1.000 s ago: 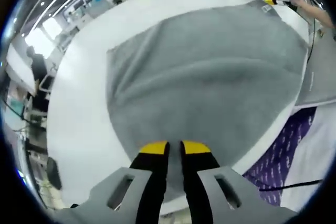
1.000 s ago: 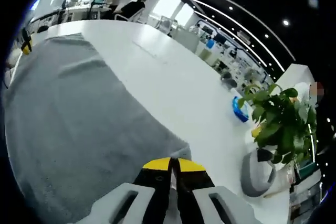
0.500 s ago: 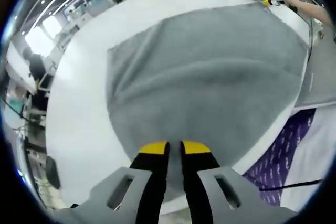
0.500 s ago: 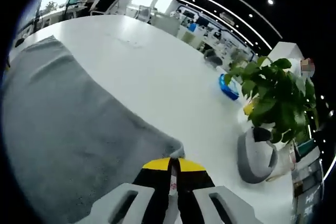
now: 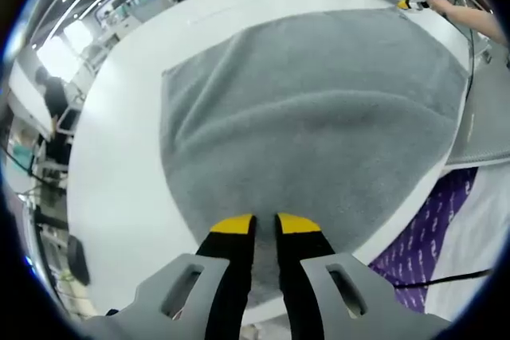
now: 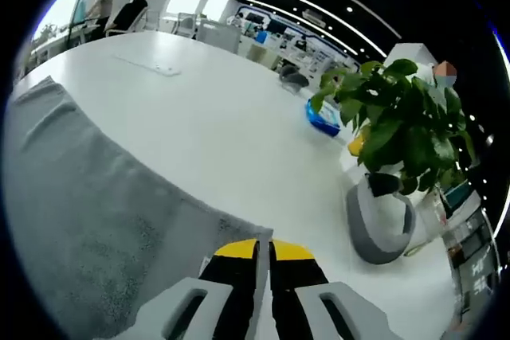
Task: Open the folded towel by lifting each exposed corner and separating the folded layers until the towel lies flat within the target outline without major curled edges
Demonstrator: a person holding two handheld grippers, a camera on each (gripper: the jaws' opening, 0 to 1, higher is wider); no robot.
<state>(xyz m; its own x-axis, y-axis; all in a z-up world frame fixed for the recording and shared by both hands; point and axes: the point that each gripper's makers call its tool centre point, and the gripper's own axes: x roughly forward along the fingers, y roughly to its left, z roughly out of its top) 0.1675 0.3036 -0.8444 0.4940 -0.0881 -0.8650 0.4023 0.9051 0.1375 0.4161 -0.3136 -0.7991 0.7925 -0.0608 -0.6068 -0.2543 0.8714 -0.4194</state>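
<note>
A plain grey towel (image 5: 319, 109) lies spread open across the white table (image 5: 119, 181), its near edge reaching the table's rim. Soft ripples cross its middle; the far left corner sits flat, edges showing no tight curls.

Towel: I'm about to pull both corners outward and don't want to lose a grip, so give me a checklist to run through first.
1. Left gripper shut on the towel edge: ok, jaws pinch grey cloth.
2. Right gripper shut on a towel corner: ok, cloth sits between the tips.
3. Towel unfolded to one layer: cannot tell; its surface looks open but wavy.
4. Edges free of curl: not ok; ripples run along the far edge in the right gripper view.
5. Table around the towel free: ok; the plant and pot stand apart from the cloth.
6. Towel inside the target outline: cannot tell.
</note>
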